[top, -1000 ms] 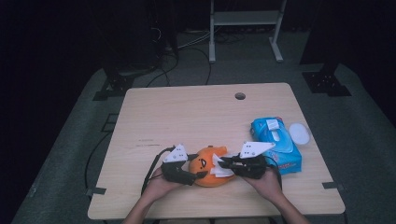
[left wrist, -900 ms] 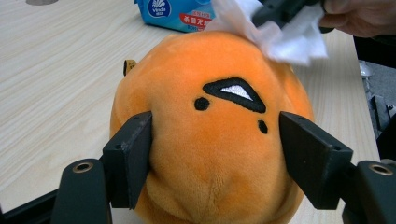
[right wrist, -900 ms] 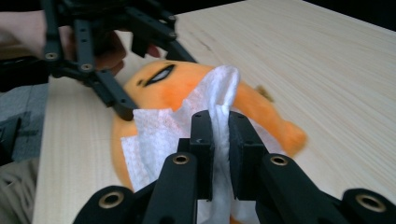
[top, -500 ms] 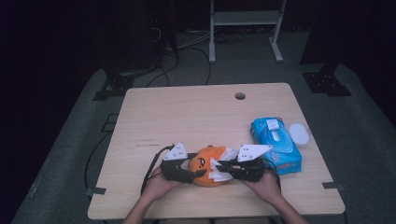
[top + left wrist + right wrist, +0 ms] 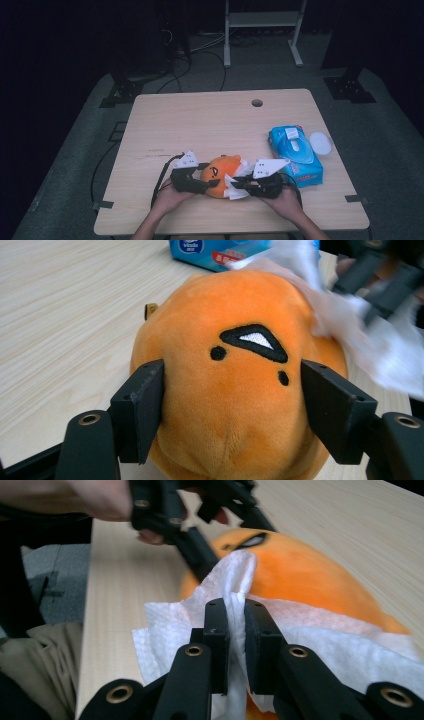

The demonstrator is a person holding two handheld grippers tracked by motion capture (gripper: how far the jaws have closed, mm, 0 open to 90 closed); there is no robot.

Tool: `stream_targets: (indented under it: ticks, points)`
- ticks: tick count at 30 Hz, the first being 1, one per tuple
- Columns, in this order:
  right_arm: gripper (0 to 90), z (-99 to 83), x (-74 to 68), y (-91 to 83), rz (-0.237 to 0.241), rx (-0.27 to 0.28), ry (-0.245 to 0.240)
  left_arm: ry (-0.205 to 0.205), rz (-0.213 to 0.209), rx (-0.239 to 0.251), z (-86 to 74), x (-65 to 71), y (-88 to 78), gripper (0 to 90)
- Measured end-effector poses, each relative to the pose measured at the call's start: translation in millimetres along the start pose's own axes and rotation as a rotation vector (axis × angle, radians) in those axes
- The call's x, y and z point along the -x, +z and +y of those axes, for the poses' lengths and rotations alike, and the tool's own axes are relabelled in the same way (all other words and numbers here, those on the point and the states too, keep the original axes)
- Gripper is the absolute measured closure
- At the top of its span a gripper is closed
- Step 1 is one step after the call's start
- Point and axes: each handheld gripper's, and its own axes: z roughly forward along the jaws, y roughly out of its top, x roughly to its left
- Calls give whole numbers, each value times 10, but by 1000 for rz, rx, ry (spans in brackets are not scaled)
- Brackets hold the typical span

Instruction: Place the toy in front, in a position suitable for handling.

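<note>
1. Since a second ago your tongs and the plush (image 5: 220, 175) have shifted slightly left.
2. Your left tongs (image 5: 230, 405) clamp the plush from both sides near the worktop's (image 5: 210, 125) front edge.
3. Your right tongs (image 5: 236, 630) pinch a white wipe (image 5: 235, 580) against the plush.
4. The wipes pack (image 5: 295, 152) lies just right.

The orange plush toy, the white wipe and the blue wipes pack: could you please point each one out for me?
orange plush toy (image 5: 235, 390), left gripper view, middle of its face below the eye
white wipe (image 5: 230, 575), right gripper view, bunched fold above the jaws
blue wipes pack (image 5: 295, 152), high view, middle of its top
</note>
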Motion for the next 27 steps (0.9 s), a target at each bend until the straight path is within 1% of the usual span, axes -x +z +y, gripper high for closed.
stream_targets:
  ticks: [2, 5, 6, 7, 9, 10, 11, 12, 13, 15, 16, 19, 21, 22, 23, 24, 25, 27]
  points:
    - [807, -22, 68, -40, -19, 6, 24, 14, -4, 0, 4, 15, 8, 292]
    - [807, -27, 132, -81, -45, 20, 49, 51, -9, -4, 11, 49, 19, 297]
    - [807, -21, 141, -85, -45, 28, 60, 67, -12, -5, 13, 60, 25, 298]
    - [807, -21, 141, -85, -45, 28, 60, 67, -12, -5, 13, 60, 25, 299]
    - [806, 25, 119, -67, -47, 52, 57, 100, -26, -2, 18, 101, 49, 303]
    - [806, 46, 109, -53, -38, 62, 59, 115, -29, -3, 20, 114, 55, 304]
    - [806, 62, 101, -42, -35, 65, 56, 138, -30, -3, 23, 139, 67, 305]
    - [805, 80, 94, -26, -40, 62, 43, 145, -28, -3, 24, 151, 68, 307]
    - [806, 83, 97, -21, -41, 59, 41, 147, -30, -3, 23, 156, 65, 308]
    - [806, 60, 134, -30, -34, 65, 59, 140, -42, 2, 13, 137, 55, 309]
    - [807, 40, 161, -47, -39, 65, 76, 139, -44, 4, 8, 130, 52, 309]
    - [806, -8, 216, -89, -67, 55, 83, 122, -48, -1, 12, 103, 34, 298]
    - [806, -41, 243, -118, -77, 49, 95, 91, -37, -5, 30, 84, 13, 226]
    - [806, -54, 245, -127, -80, 46, 98, 81, -38, 1, 39, 76, 6, 190]
    - [806, -54, 245, -127, -80, 46, 98, 81, -38, 1, 39, 76, 6, 169]
    - [806, -65, 235, -129, -74, 50, 112, 64, -20, -2, 61, 74, 14, 120]
    - [805, -60, 221, -122, -69, 50, 112, 60, -21, -11, 64, 74, 27, 110]
    - [804, -34, 165, -94, -54, 53, 96, 63, -20, -11, 58, 75, 37, 112]
